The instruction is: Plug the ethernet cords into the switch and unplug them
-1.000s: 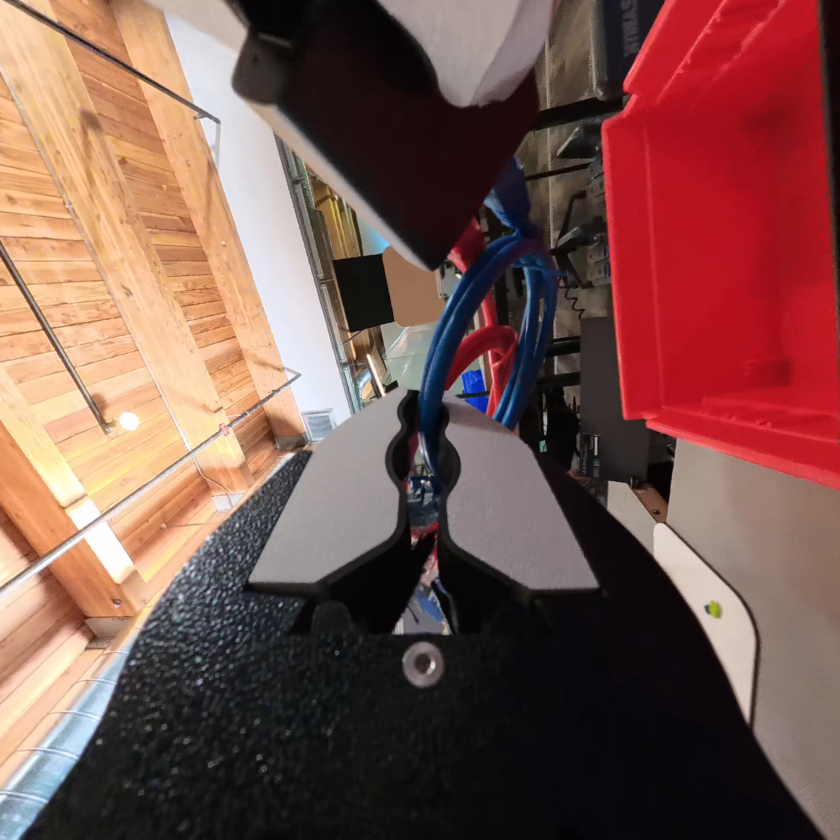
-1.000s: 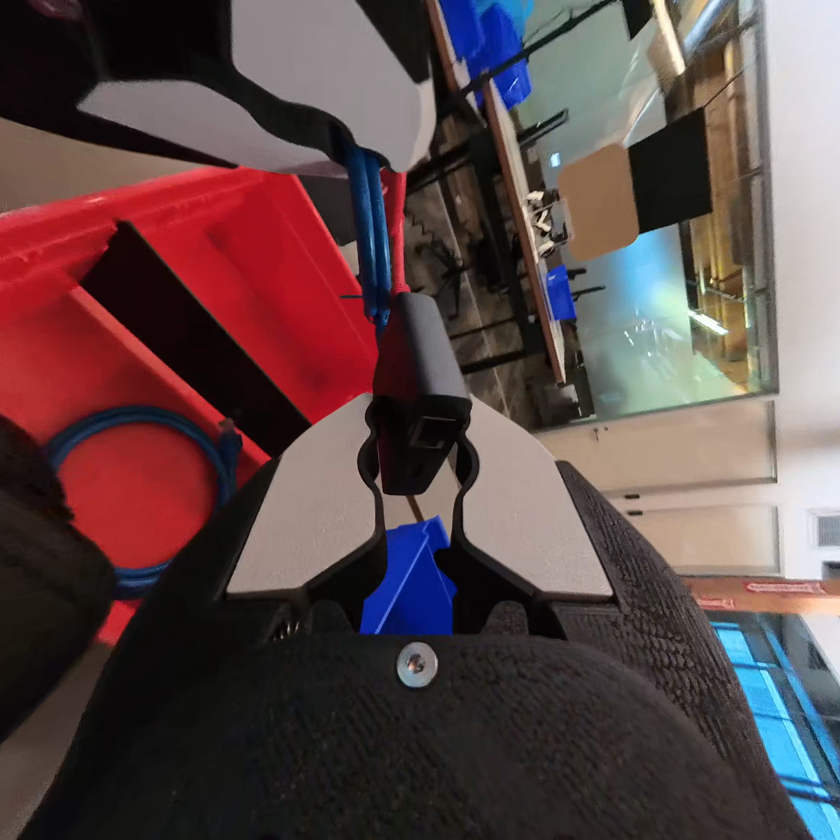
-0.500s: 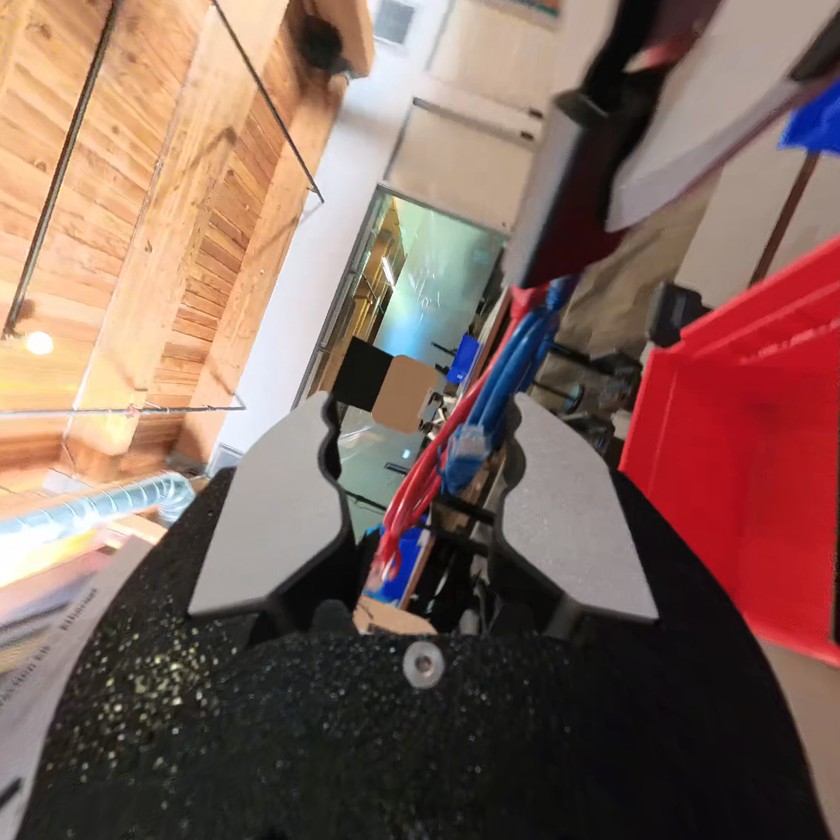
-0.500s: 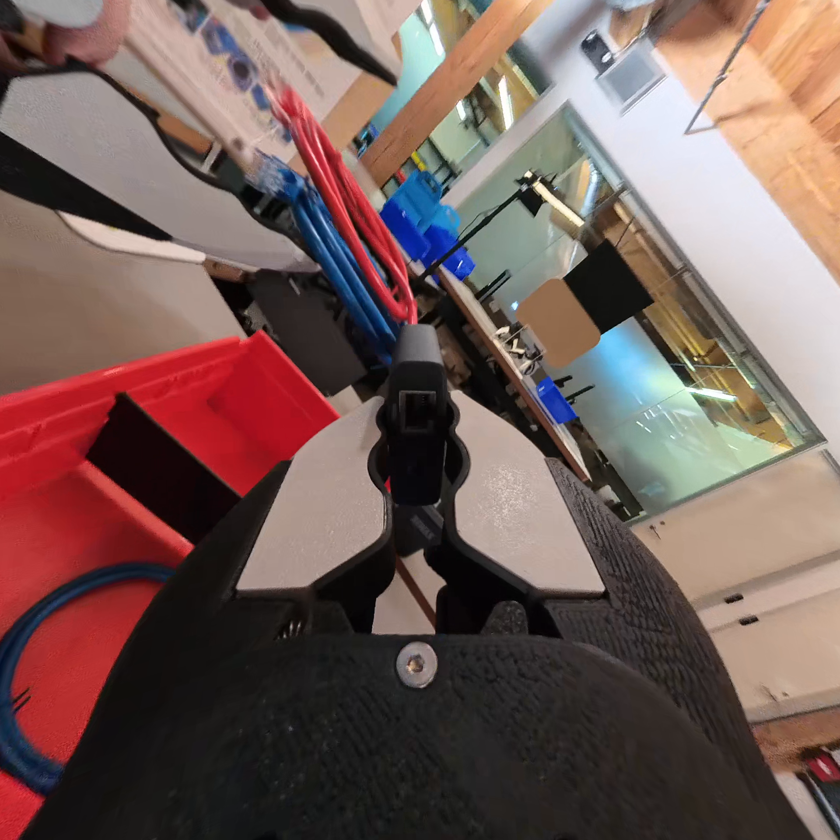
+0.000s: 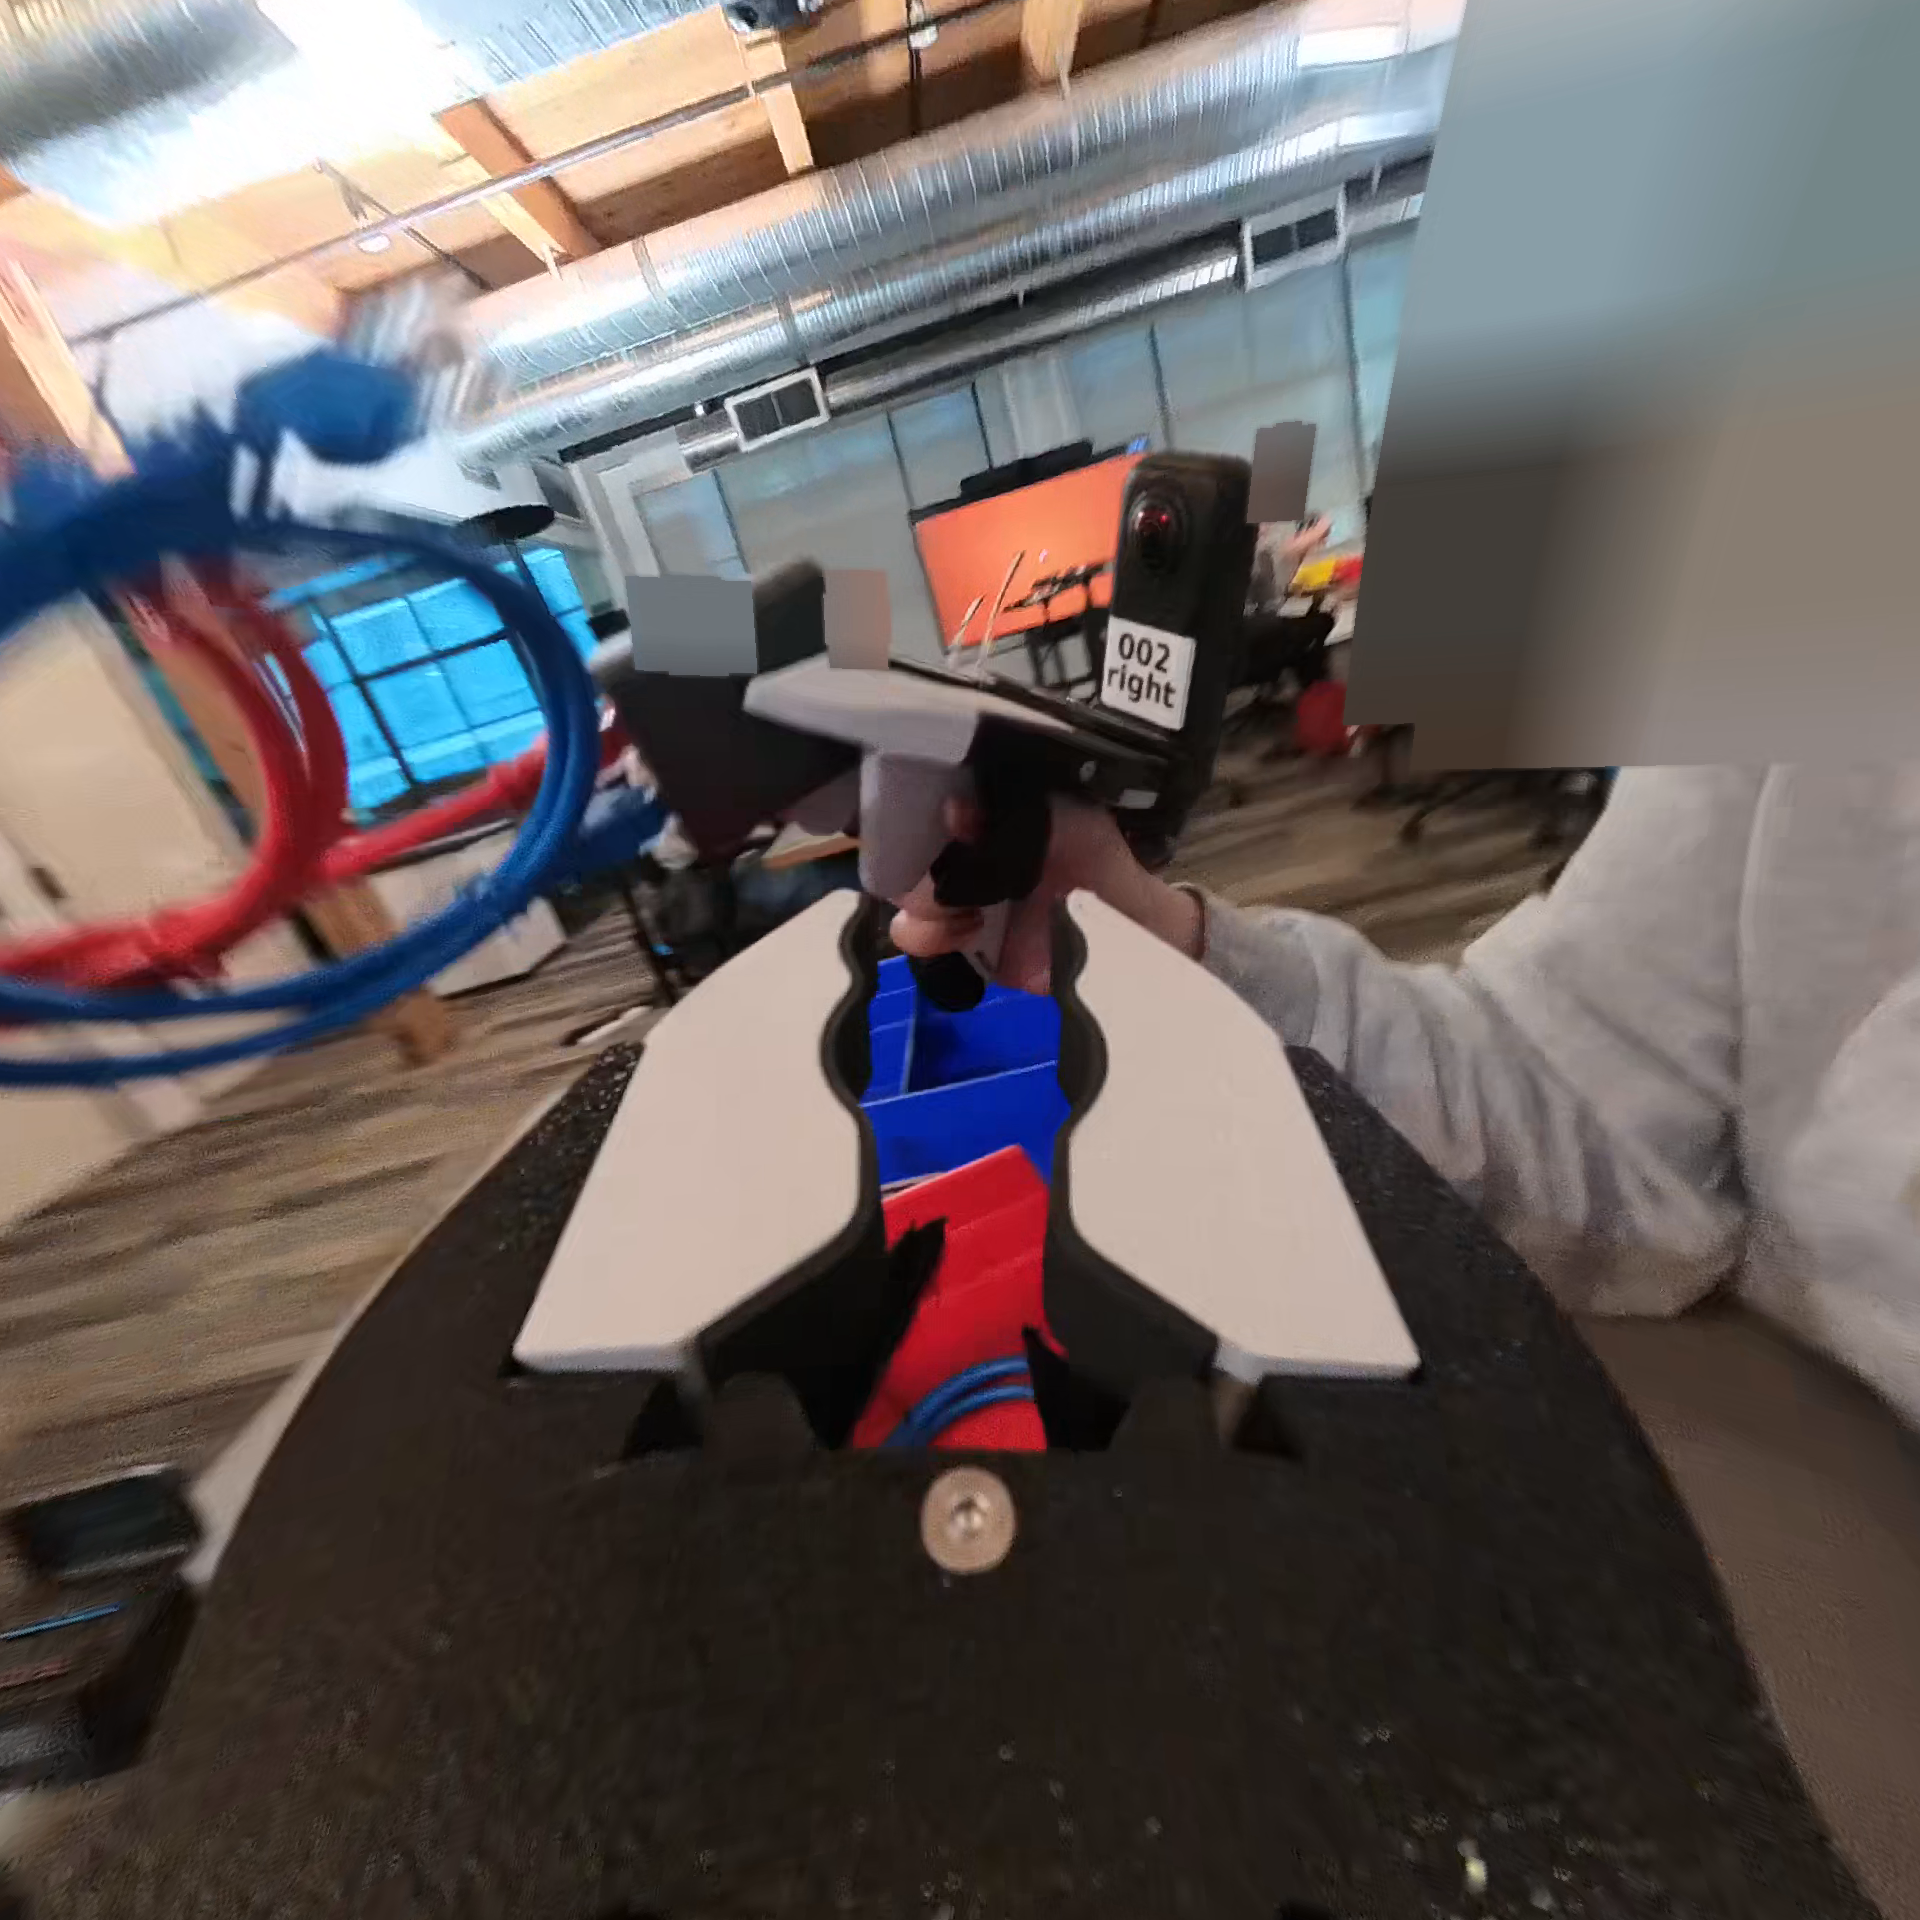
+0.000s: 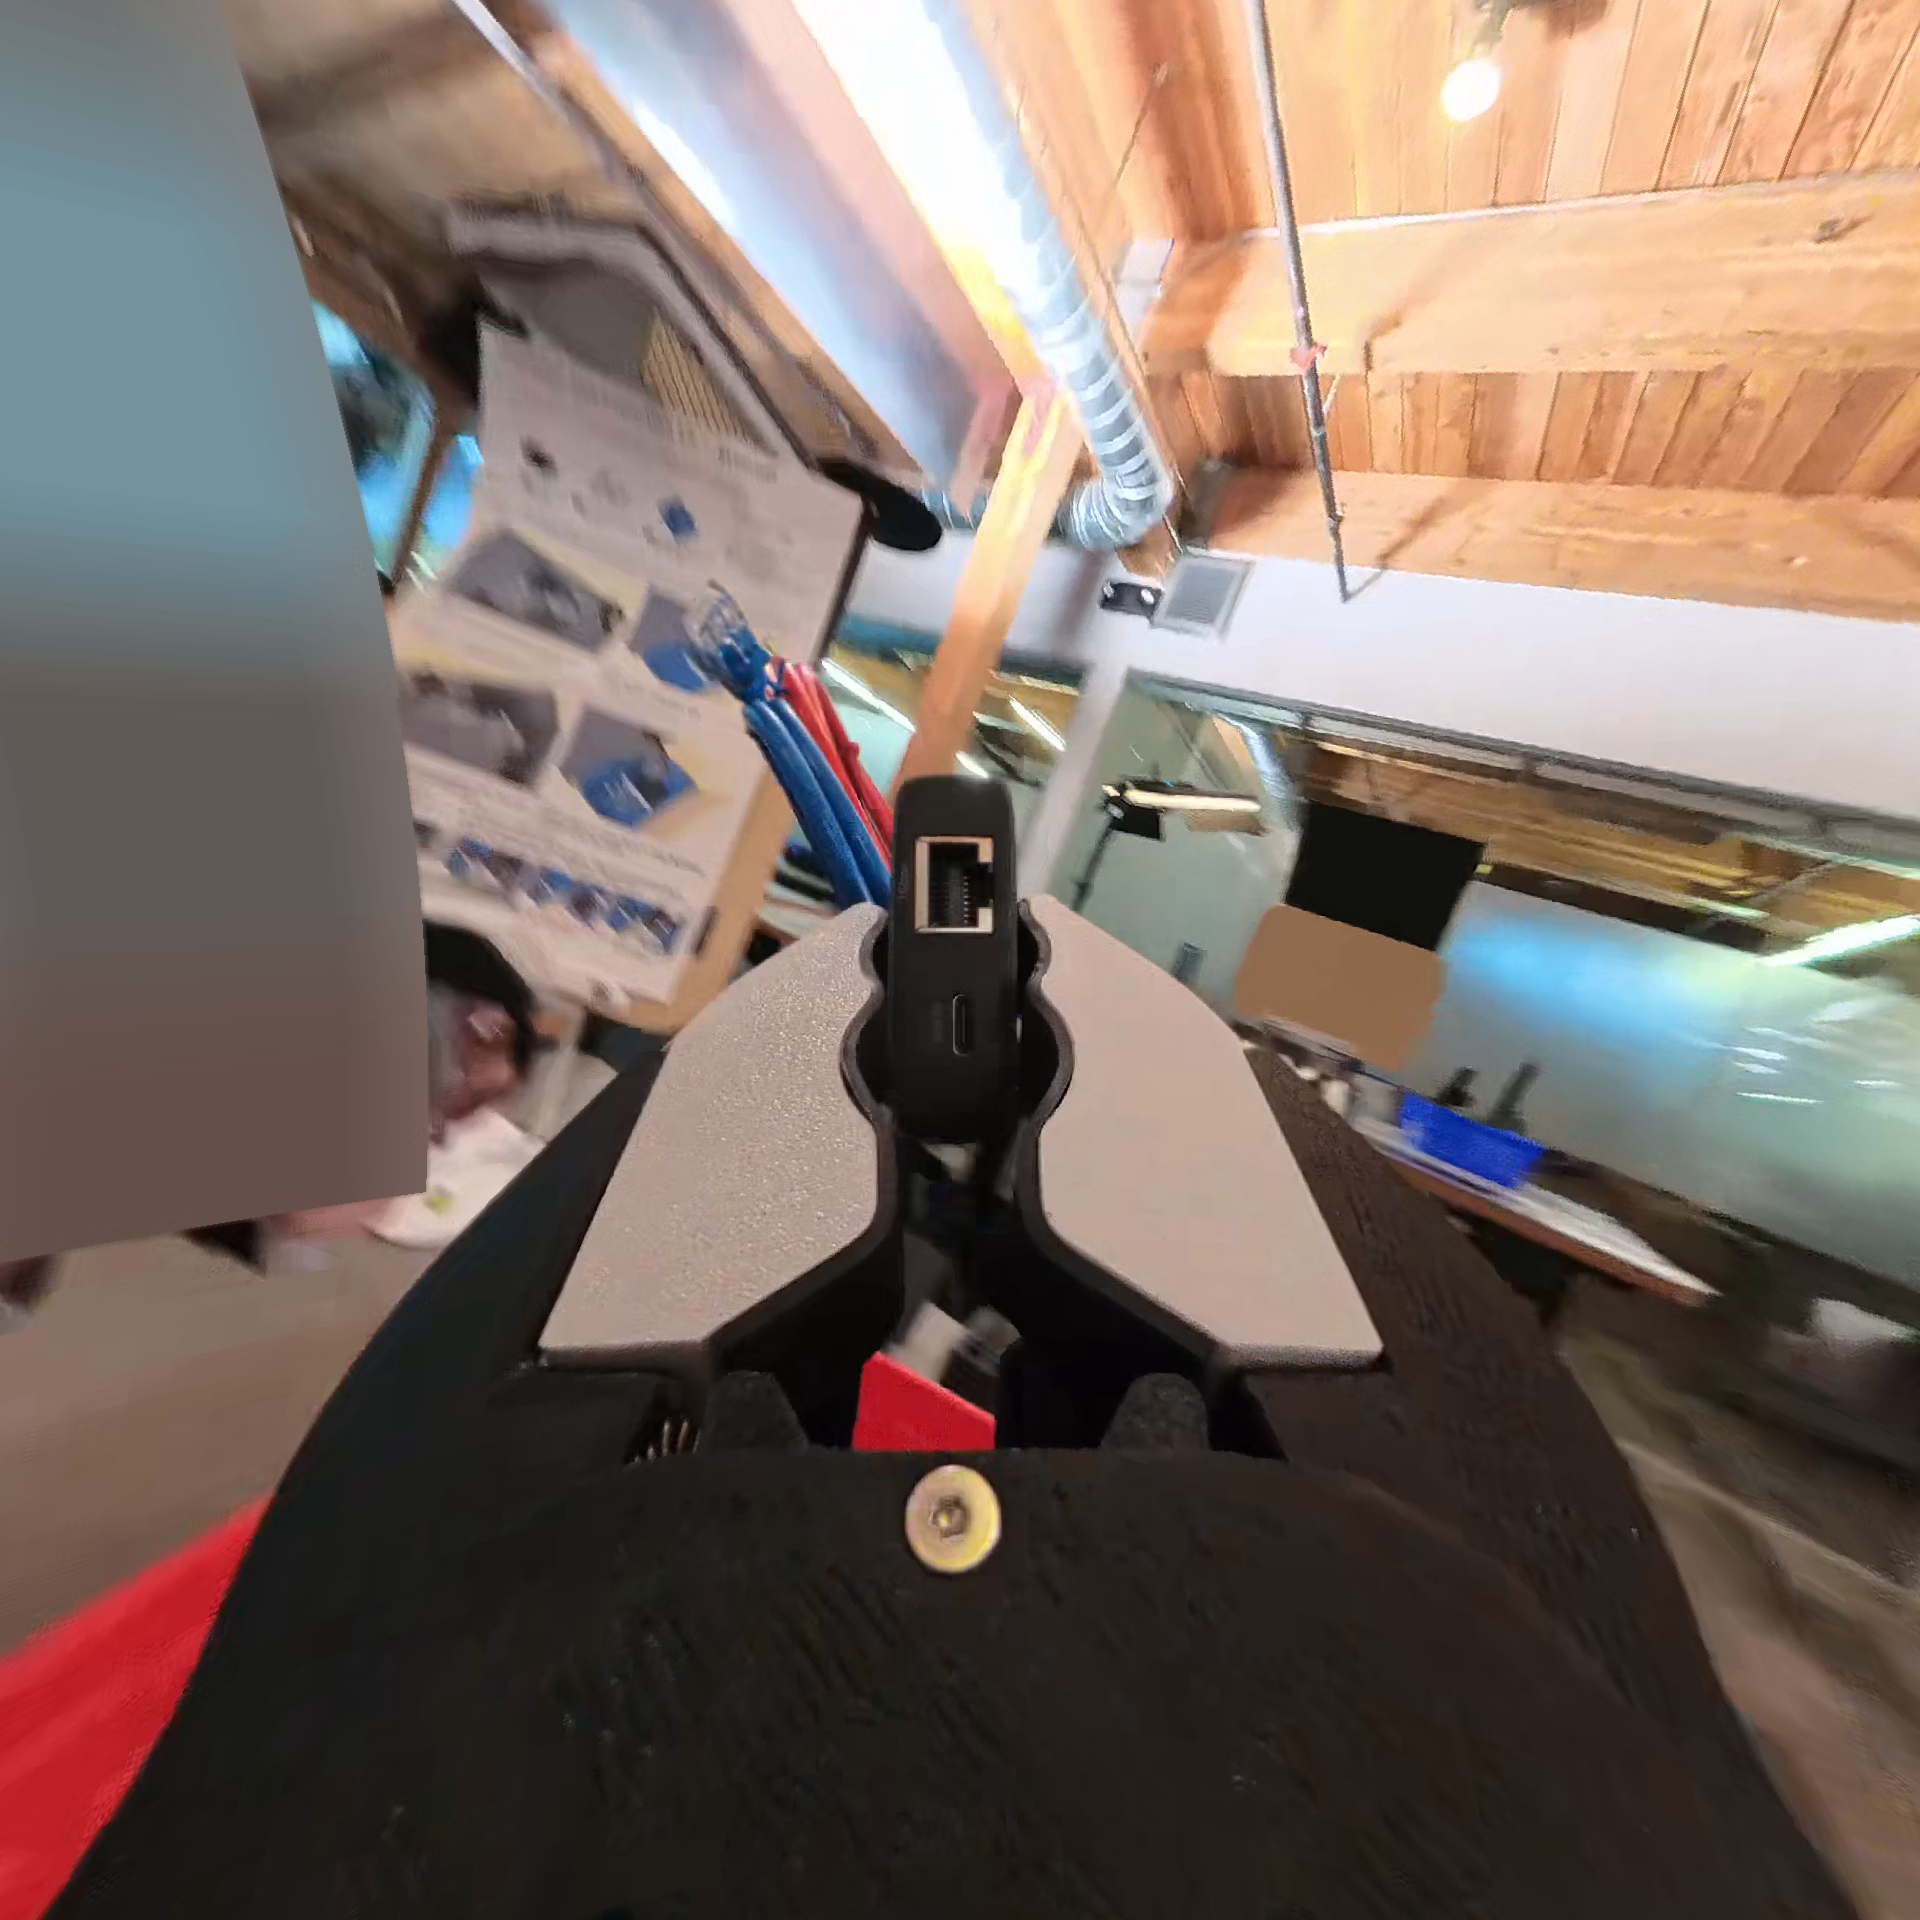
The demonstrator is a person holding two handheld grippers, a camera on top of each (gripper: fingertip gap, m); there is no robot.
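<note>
My right gripper (image 6: 951, 925) is shut on a small black adapter (image 6: 948, 997) that stands upright between the fingertips, with a network socket facing the camera. A bundle of blue cables (image 6: 821, 800) and red cables (image 6: 847, 748) hangs behind it. My left gripper (image 5: 956, 925) is open and empty. In the left wrist view the blue cable loops (image 5: 577, 748) and red cable loops (image 5: 301, 748) swing in the air to the upper left, apart from the fingers. A hand (image 5: 1091, 883) holds the right gripper's handle just beyond my left fingertips.
A red bin (image 5: 966, 1247) with a coiled blue cable (image 5: 956, 1392) and a blue bin (image 5: 966, 1039) show through the left gripper's gap. The red bin (image 6: 94, 1714) also shows at lower left in the right wrist view. A grey sleeve (image 5: 1558, 1091) is on the right.
My left gripper opened and let go of the blue cable, then swung away to face the right gripper. My right gripper turned upward, still shut on the black adapter.
</note>
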